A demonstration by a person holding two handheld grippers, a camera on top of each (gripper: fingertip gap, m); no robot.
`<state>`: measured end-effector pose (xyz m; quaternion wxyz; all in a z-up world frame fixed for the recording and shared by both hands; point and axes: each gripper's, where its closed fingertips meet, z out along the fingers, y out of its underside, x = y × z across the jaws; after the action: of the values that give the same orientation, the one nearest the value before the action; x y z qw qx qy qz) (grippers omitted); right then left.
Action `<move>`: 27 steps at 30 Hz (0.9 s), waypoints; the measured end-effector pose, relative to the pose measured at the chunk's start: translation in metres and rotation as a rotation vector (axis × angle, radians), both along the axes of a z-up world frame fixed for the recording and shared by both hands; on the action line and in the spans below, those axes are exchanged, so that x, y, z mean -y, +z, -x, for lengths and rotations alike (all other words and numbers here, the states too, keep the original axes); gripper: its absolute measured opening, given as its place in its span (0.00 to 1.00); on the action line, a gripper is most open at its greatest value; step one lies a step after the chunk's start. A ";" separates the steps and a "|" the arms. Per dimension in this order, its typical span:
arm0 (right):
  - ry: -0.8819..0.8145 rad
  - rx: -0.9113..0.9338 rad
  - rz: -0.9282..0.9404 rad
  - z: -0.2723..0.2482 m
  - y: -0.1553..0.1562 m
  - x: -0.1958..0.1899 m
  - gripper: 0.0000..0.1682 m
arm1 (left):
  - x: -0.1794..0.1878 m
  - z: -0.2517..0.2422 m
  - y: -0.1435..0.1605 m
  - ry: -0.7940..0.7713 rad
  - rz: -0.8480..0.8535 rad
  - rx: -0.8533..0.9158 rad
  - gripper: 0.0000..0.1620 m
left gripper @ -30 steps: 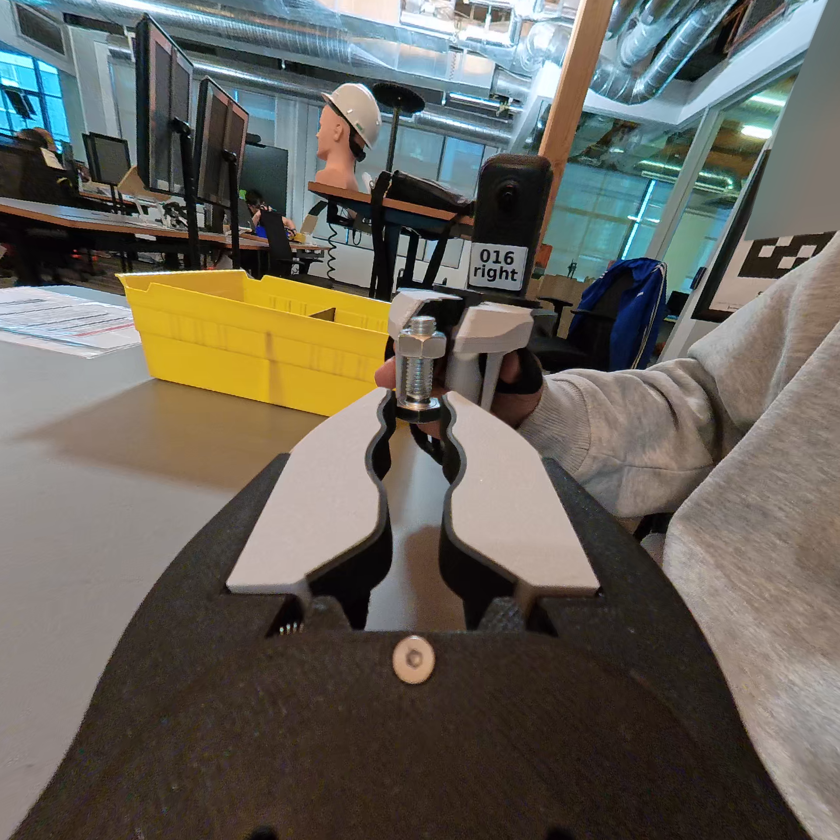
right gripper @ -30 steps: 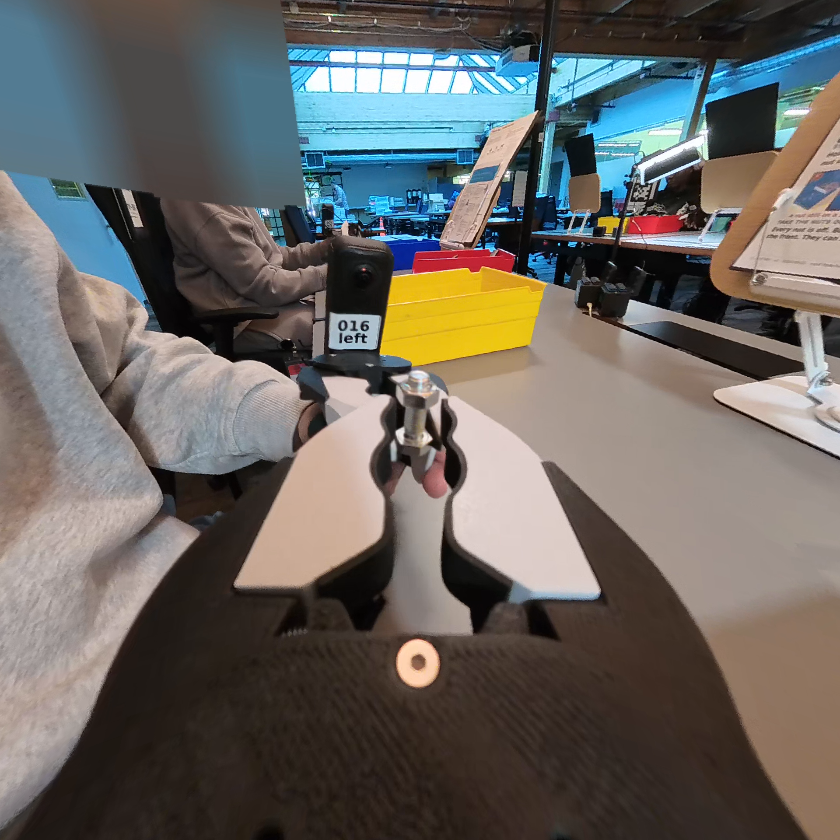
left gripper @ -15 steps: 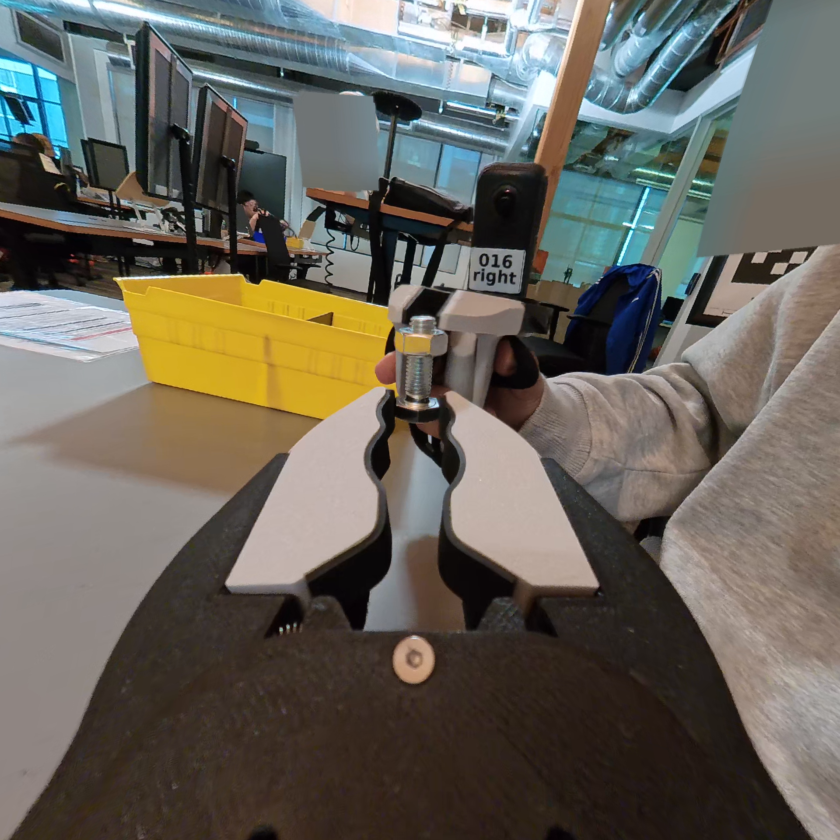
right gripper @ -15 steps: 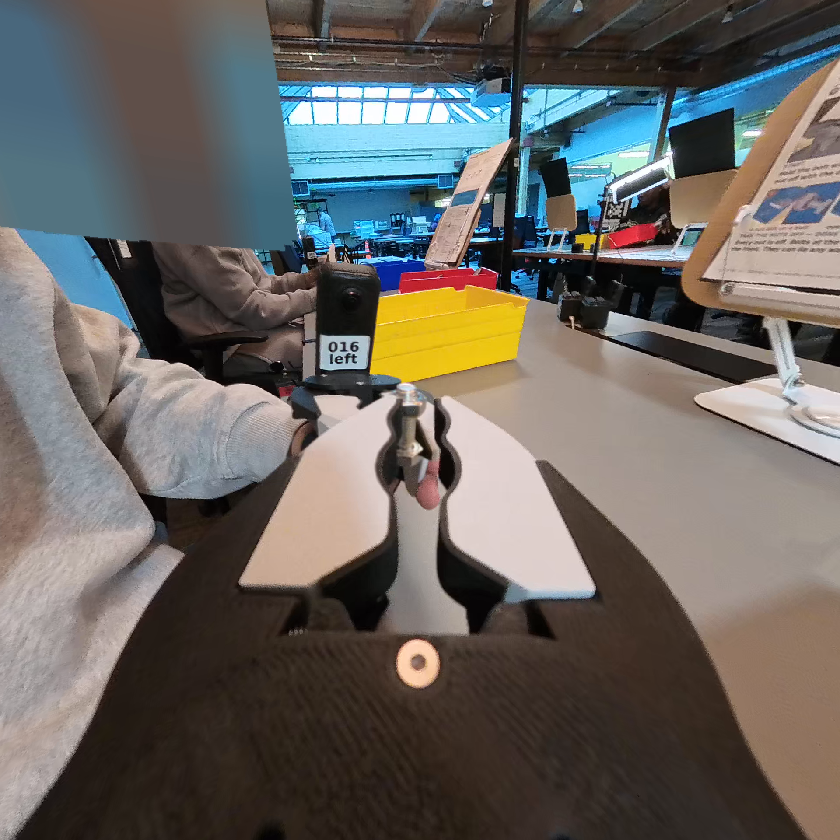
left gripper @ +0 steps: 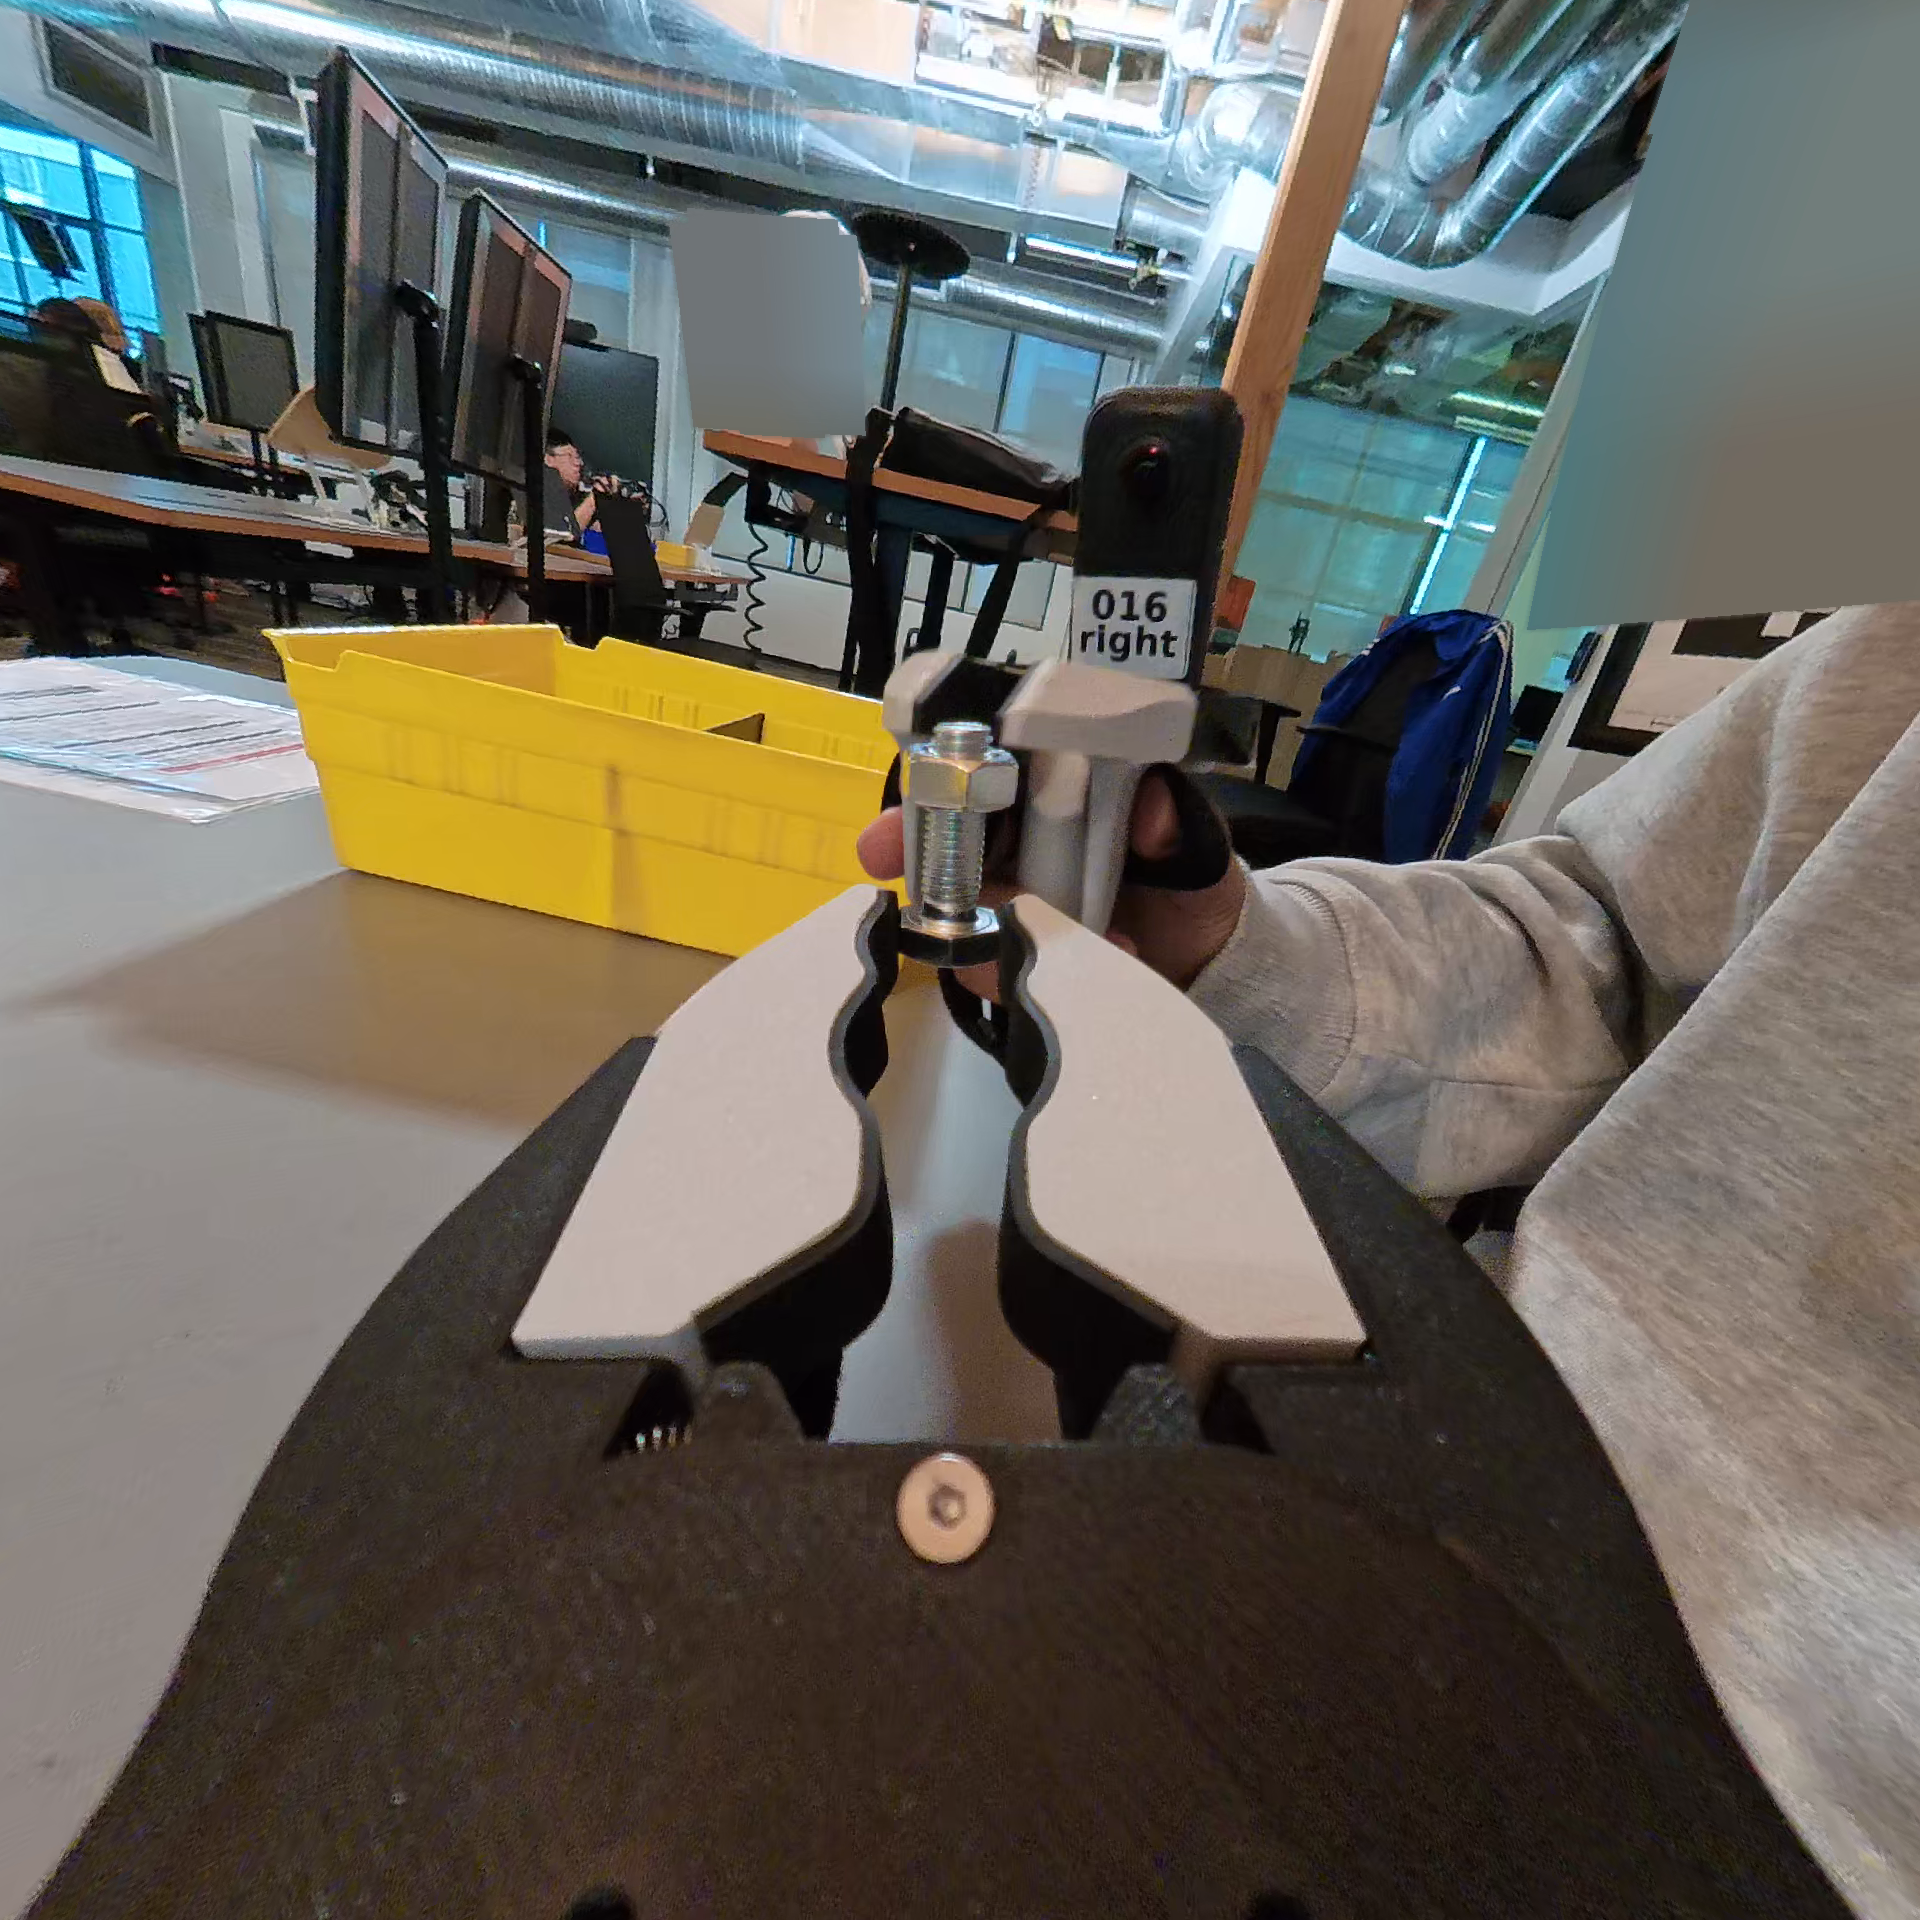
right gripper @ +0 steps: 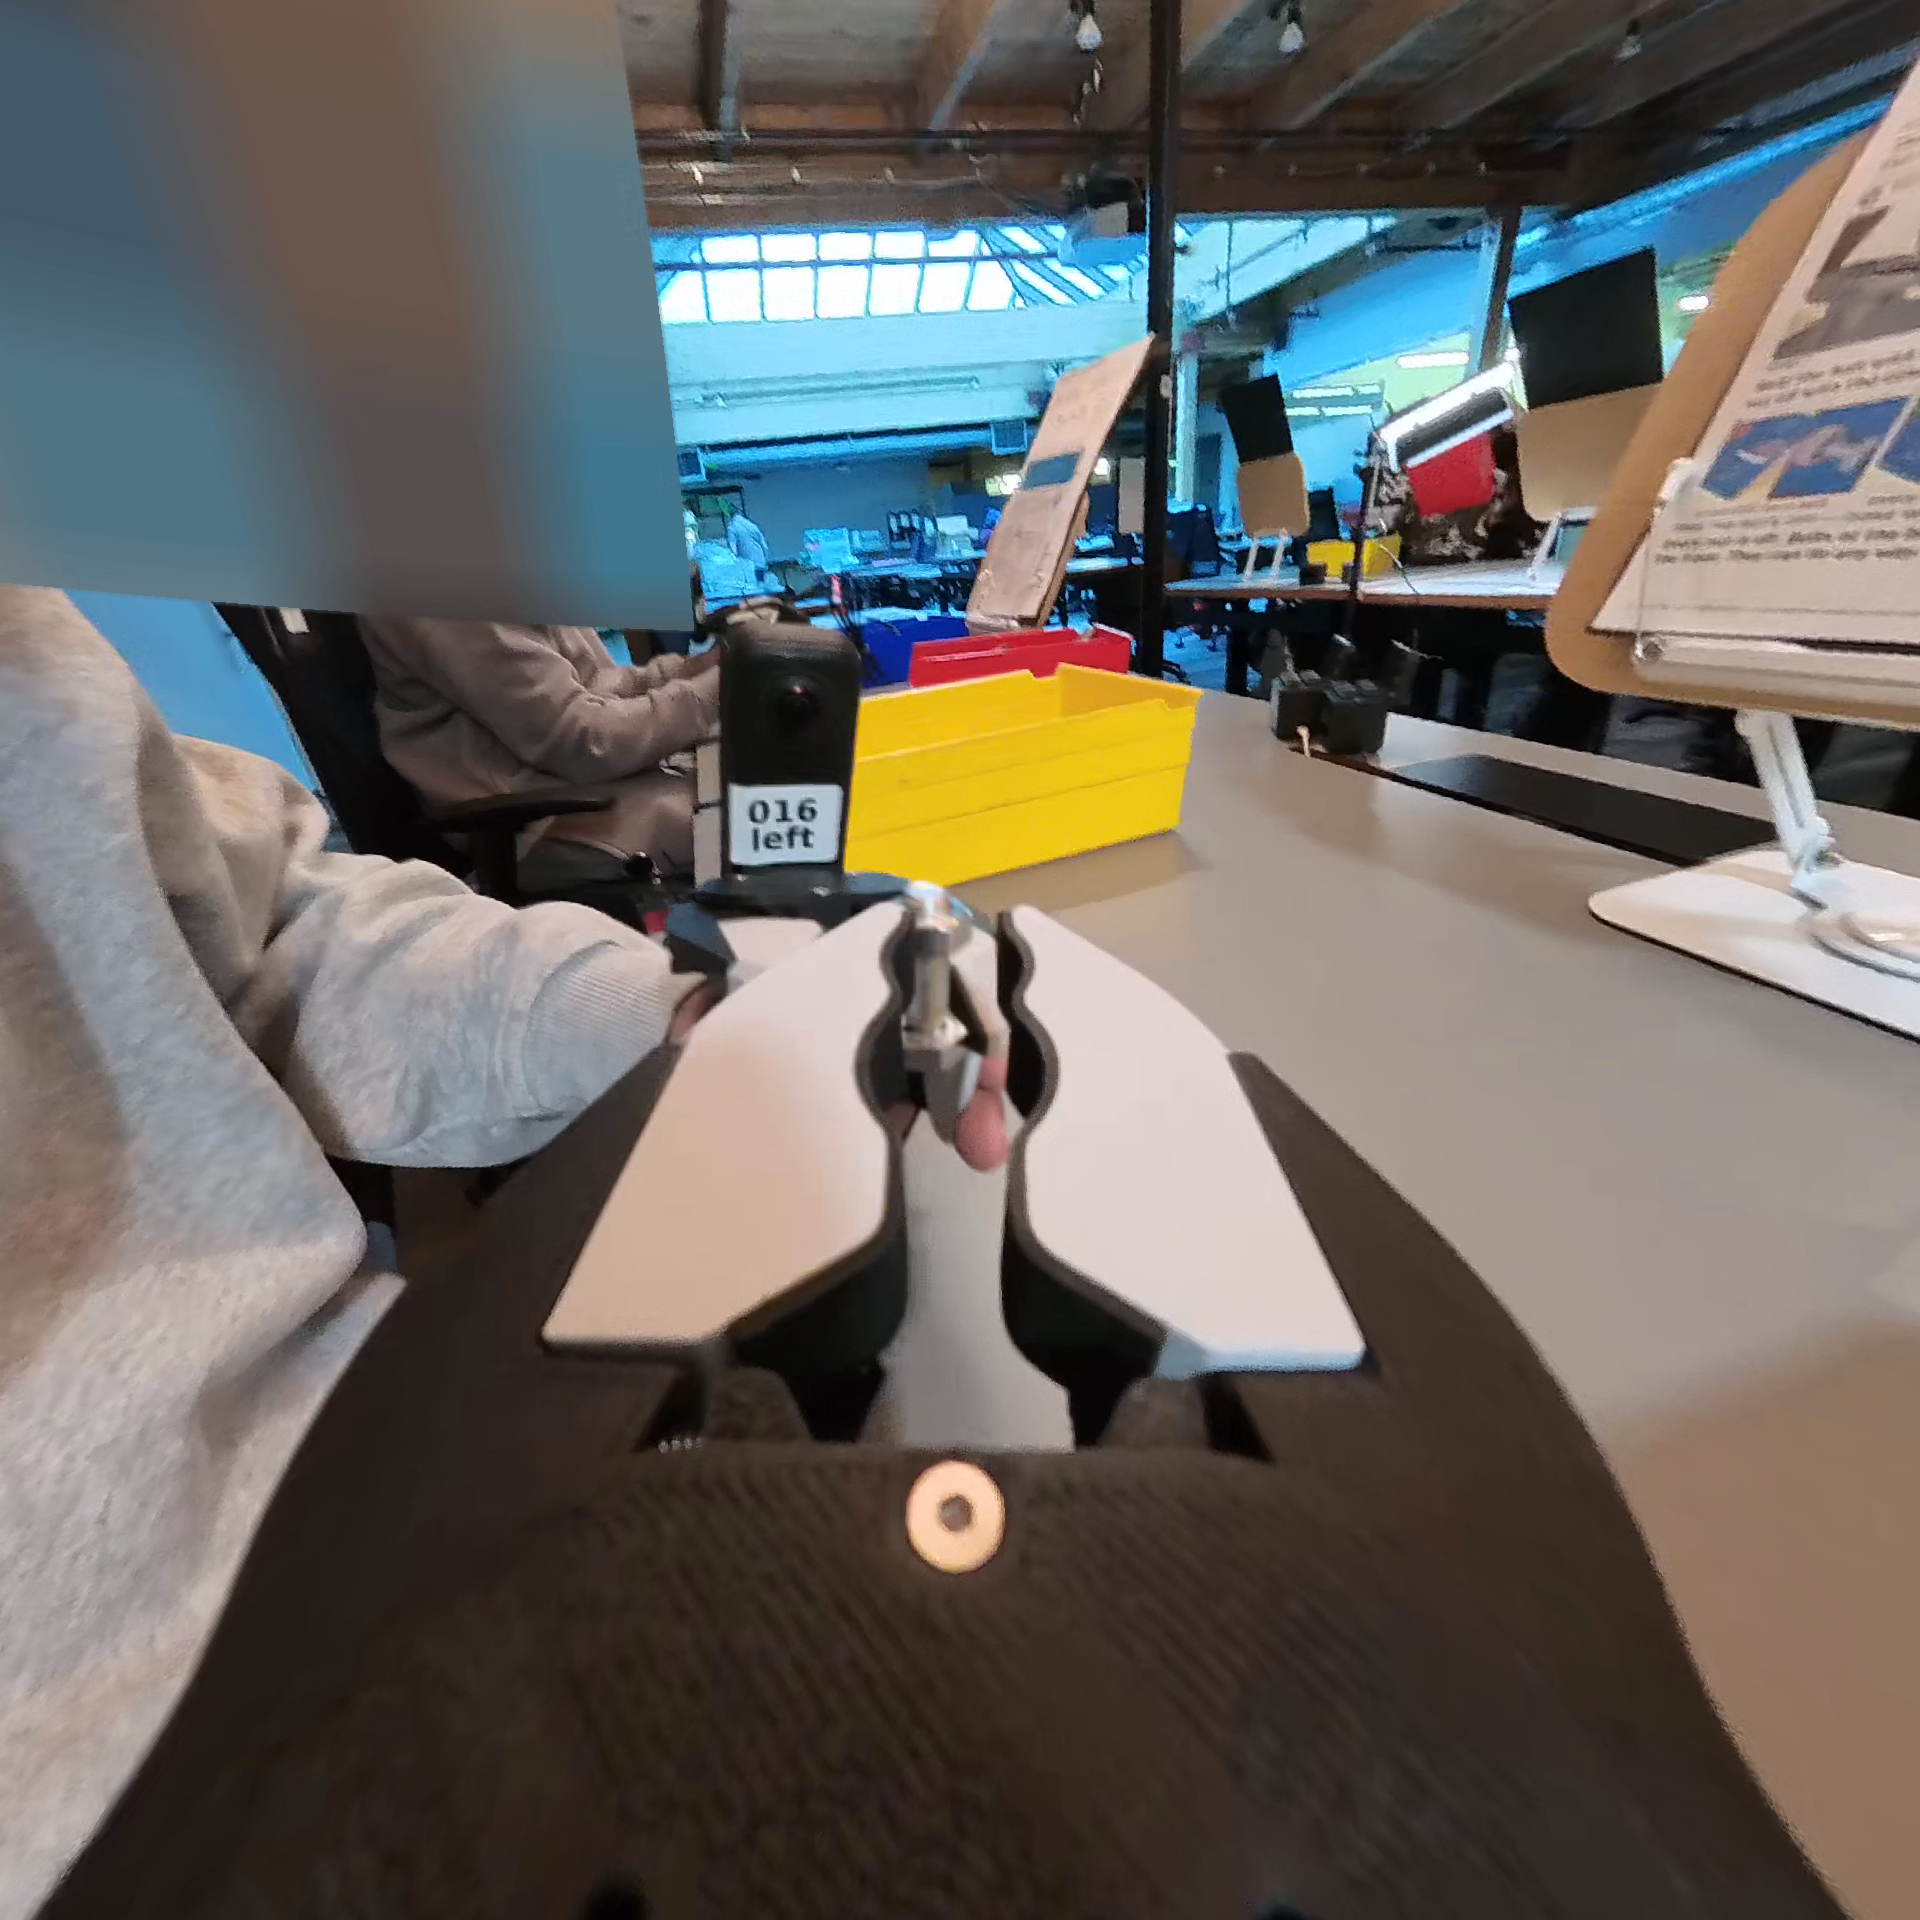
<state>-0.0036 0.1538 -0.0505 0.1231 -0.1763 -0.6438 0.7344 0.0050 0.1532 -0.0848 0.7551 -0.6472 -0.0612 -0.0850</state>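
A silver bolt (left gripper: 951,852) stands upright with a hex nut (left gripper: 961,779) near its top. My left gripper (left gripper: 945,935) is shut on the bolt's head and washer, and holds it above the grey table (left gripper: 208,1143). My right gripper (left gripper: 987,717) faces it, turned at an angle, with its fingertips closed around the nut. In the right wrist view the bolt (right gripper: 928,987) shows blurred in the gap of the right gripper (right gripper: 948,920). The left gripper (right gripper: 948,1075) is under it, with a person's fingertip behind.
A yellow bin (left gripper: 582,769) stands on the table behind the grippers and also shows in the right wrist view (right gripper: 1018,769). A printed sheet (left gripper: 125,727) lies far left. A document stand (right gripper: 1766,520) on a white base (right gripper: 1714,925) is at the right. Grey sleeves (left gripper: 1455,987) flank the grippers. Both grippers' tips are close together, under 4 cm apart.
The right gripper has swung around the bolt, so its view has tilted and the document stand looms larger. The left gripper and the bolt have stayed nearly still.
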 end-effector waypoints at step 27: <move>-0.036 -0.018 -0.056 0.002 -0.009 0.006 0.08 | 0.001 0.002 -0.001 0.012 0.001 -0.009 0.11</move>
<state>-0.0057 0.1475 -0.0592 0.1468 -0.1776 -0.6597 0.7154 0.0025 0.1524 -0.0855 0.7556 -0.6475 -0.0618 -0.0777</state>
